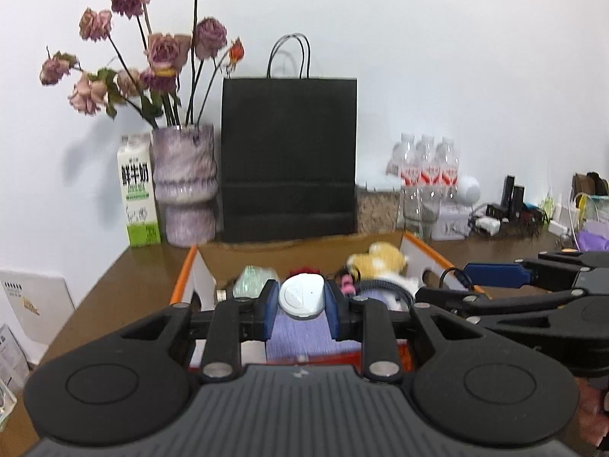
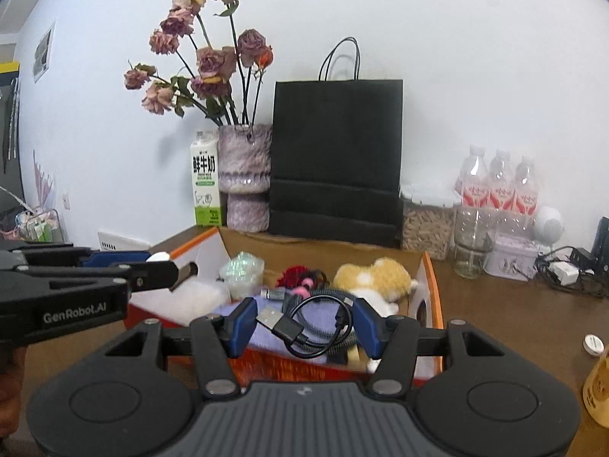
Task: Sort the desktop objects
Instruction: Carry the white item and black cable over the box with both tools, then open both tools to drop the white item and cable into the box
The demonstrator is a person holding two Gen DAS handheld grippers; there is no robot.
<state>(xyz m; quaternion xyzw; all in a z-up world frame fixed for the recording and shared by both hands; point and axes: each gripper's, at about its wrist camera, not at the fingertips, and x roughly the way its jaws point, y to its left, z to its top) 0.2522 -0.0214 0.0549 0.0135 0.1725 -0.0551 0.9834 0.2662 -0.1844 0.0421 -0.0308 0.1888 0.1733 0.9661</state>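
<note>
My left gripper (image 1: pixel 302 304) is shut on a white round device (image 1: pixel 302 296), held above the open cardboard box (image 1: pixel 289 253) with orange edges. In the right wrist view my left gripper (image 2: pixel 152 261) shows from the side over the box's left flap. My right gripper (image 2: pixel 304 323) is open over the box (image 2: pixel 432 278), its blue fingers either side of a coiled black USB cable (image 2: pixel 304 327) that lies on a purple cloth (image 2: pixel 262 333). In the box are a yellow plush toy (image 2: pixel 377 278), a red item (image 2: pixel 298 272) and an iridescent packet (image 2: pixel 243 268).
Behind the box stand a black paper bag (image 2: pixel 337 156), a vase of dried roses (image 2: pixel 245 175) and a milk carton (image 2: pixel 205 186). At the right are water bottles (image 2: pixel 498 186), a glass jar (image 2: pixel 470 251), a tin (image 2: pixel 514 257), tangled chargers (image 2: pixel 571 272) and a small white disc (image 2: pixel 593 344).
</note>
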